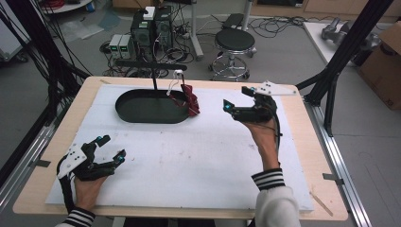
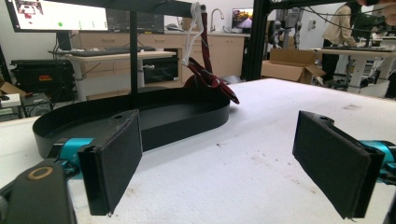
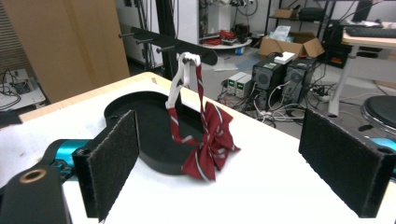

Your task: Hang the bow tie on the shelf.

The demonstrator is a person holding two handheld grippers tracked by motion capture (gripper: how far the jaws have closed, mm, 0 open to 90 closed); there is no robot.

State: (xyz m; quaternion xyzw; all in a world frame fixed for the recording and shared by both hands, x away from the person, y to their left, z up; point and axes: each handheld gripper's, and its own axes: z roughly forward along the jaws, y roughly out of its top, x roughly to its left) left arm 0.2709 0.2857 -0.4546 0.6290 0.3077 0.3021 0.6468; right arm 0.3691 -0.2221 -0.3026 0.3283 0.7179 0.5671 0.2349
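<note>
A dark red bow tie with pale stripes (image 1: 190,100) hangs by its white strap from a peg of a black rack (image 1: 151,63). It droops over the right rim of the rack's black oval base (image 1: 124,111). In the right gripper view the bow tie (image 3: 210,140) hangs ahead between the jaws but well beyond them. My right gripper (image 1: 236,98) is a short way to the tie's right, open and holding nothing. Near the table's front left corner, my left gripper (image 1: 112,146) rests open and holds nothing. It faces the base (image 2: 140,121) and the tie (image 2: 210,79).
A white mat (image 1: 189,156) covers most of the wooden table. Beyond the far edge stand a round stool (image 1: 235,40) and computer towers (image 1: 151,28). A black frame post (image 1: 350,42) rises at the right and a cardboard box (image 1: 385,66) sits past it.
</note>
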